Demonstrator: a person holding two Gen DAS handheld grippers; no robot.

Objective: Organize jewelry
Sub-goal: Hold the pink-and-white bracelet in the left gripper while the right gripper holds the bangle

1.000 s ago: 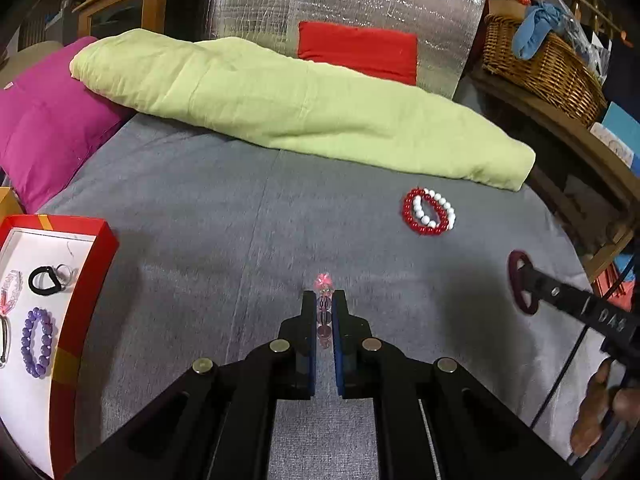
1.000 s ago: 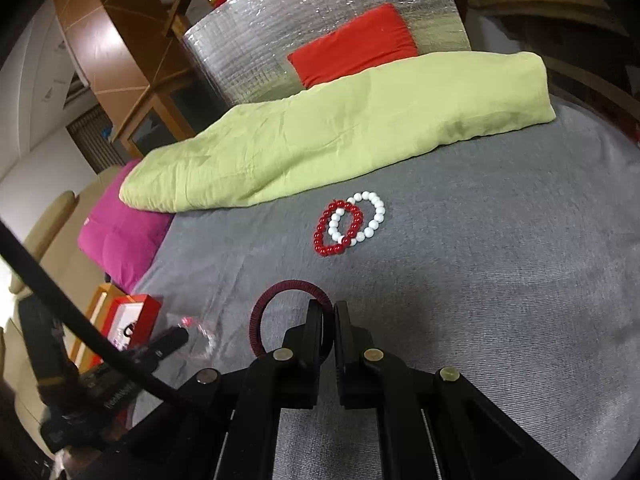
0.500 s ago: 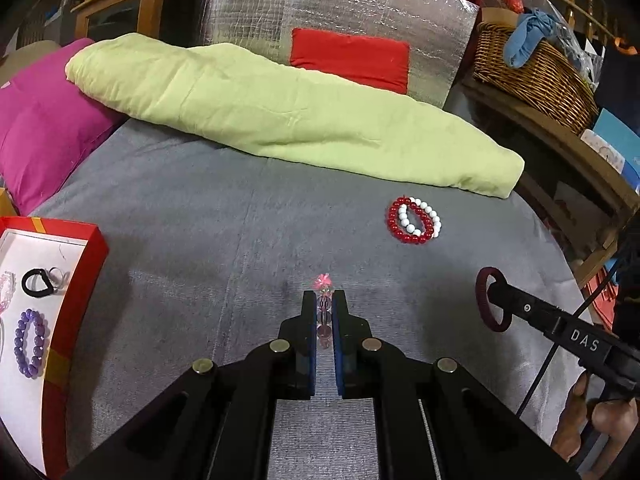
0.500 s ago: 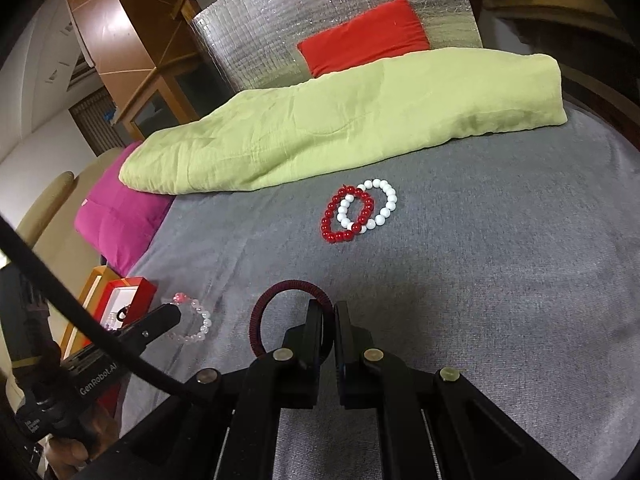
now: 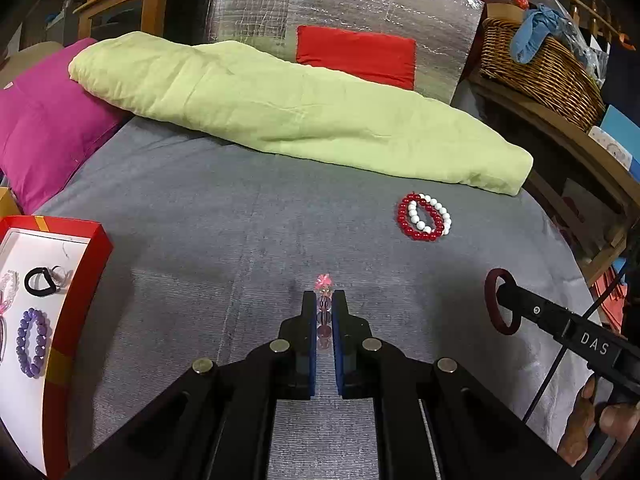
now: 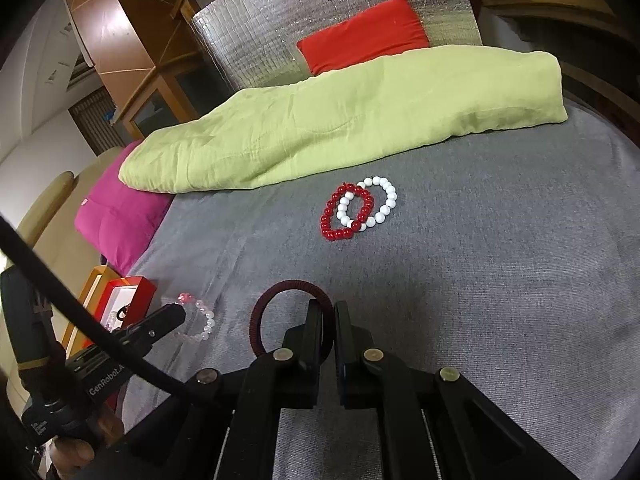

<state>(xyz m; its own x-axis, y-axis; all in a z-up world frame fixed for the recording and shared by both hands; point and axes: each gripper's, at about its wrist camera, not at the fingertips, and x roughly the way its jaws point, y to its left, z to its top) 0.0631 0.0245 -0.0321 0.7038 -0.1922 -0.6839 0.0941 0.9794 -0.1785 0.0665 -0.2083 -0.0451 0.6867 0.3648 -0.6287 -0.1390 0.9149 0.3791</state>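
- Grey bedcover [image 5: 200, 208] fills the middle of both views, and it is bordered at the top by a folded pale green blanket [image 5: 304, 116], a magenta pillow [image 5: 40, 120] at the upper left, a silver quilted panel [image 5: 360, 4] with a red cushion [image 5: 356, 56] in front of it, and a wicker basket [image 5: 540, 68] at the upper right of the left wrist view.
- At the bottom centre of the left wrist view, the left claw [image 5: 324, 308] is seen closed on a clear pink bead bracelet [image 5: 324, 292], which is held edge-on between the fingers above the bedcover.
- In the right wrist view the same bracelet is seen as a loop at the lower left, projecting from the tip of the left claw.
- The right claw [image 6: 328, 312] is seen clamped on a dark maroon ring bracelet [image 6: 276, 296], whose loop stands out to the left of the fingers at the lower centre of the frame.
- A red bead bracelet [image 6: 340, 216] and a white bead bracelet [image 6: 376, 204] are seen lying overlapped on the bedcover, just below the blanket's edge, well apart from both claws.
- A red-rimmed box [image 5: 84, 280] with a white lining is seen at the left edge of the left wrist view; a purple bead bracelet [image 5: 34, 340] and a black ring [image 5: 40, 282] lie inside it.
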